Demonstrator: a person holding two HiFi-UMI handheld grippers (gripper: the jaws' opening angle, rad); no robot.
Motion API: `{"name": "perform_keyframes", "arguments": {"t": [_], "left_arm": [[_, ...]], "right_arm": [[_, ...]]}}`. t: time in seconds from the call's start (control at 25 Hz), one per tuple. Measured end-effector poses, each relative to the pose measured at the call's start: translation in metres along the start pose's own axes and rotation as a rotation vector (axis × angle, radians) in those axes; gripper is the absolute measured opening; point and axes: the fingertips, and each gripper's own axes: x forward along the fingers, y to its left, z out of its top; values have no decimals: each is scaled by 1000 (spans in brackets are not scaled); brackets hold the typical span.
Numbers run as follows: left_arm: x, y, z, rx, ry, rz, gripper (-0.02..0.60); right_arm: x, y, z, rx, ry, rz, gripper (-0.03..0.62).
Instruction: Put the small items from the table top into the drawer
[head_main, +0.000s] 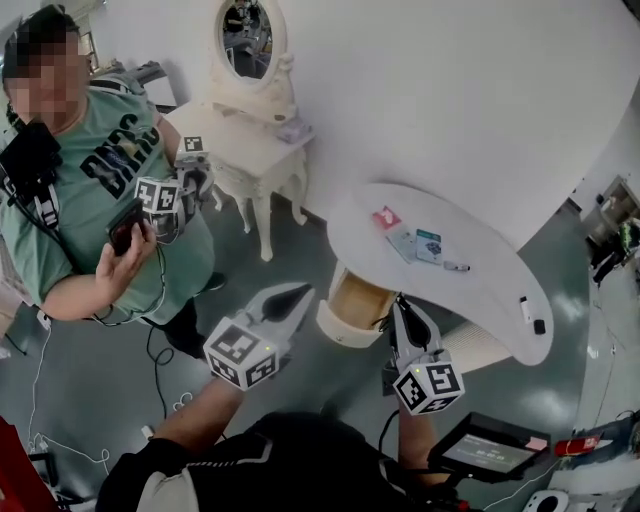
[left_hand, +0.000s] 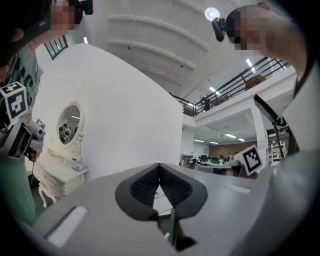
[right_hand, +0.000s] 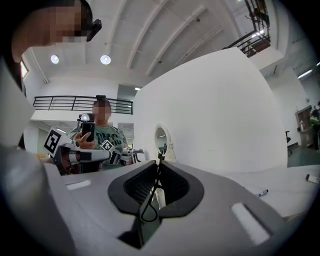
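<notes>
on table top: six small items | two hand-held grippers: both closed, empty

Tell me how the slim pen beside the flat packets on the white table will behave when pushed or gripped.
The pen looks slim and rounded, so a sideways push would probably roll it. It seems light and stiff. Lying flat on the smooth white table, it may skid from closing jaws.
</notes>
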Motion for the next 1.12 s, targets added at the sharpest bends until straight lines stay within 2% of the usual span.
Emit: {"name": "perform_keyframes", "arguments": {"t": [0.28, 0.6, 0.8, 1.12], "left_arm": [[51, -14, 6, 19, -3, 21, 0], [91, -20, -2, 22, 10, 37, 0], [109, -3, -6, 21, 23, 38, 0], [117, 40, -4, 21, 23, 10, 0]], "right_arm": [[8, -51, 18, 1, -15, 55, 29], [22, -94, 14, 7, 3, 91, 29], [43, -105, 9, 15, 16, 88, 29], [86, -97, 9, 13, 31, 71, 29]]}}
